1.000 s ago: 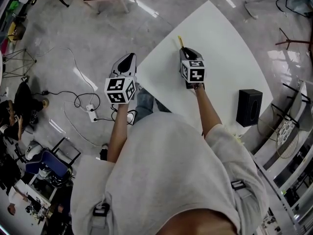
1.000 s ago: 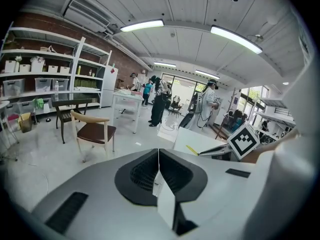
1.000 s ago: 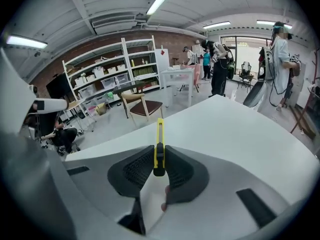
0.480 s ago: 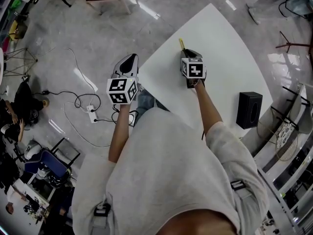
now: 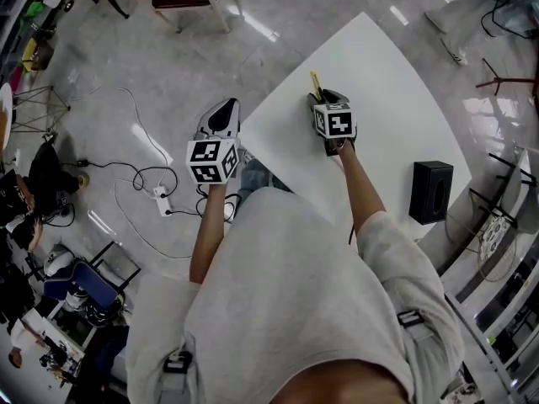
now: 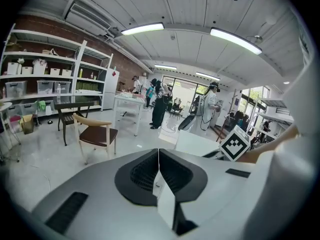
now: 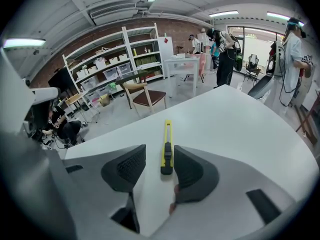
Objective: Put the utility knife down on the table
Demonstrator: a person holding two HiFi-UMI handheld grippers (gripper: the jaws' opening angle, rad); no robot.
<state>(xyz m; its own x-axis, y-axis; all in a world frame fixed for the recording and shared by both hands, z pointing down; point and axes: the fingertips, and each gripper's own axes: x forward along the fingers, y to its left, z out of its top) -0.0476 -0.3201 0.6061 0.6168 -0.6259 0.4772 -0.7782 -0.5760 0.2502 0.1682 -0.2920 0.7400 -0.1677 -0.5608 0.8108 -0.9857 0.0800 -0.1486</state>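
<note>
The utility knife (image 7: pixel 166 151) lies on the table (image 5: pixel 396 82); it sits between the right gripper's (image 7: pixel 157 156) opening jaws. A box (image 5: pixel 430 190) stands well right.

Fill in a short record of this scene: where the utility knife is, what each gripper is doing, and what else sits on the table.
utility knife: yellow and black, lying flat on the white table, slim yellow end pointing away from the gripper
right gripper: over the table, jaws opening, knife lying between them, not clamped
left gripper: jaws together, nothing in them, held off the table over the floor
also on table: black box, well apart from the knife
task status: knife is down on the table
</note>
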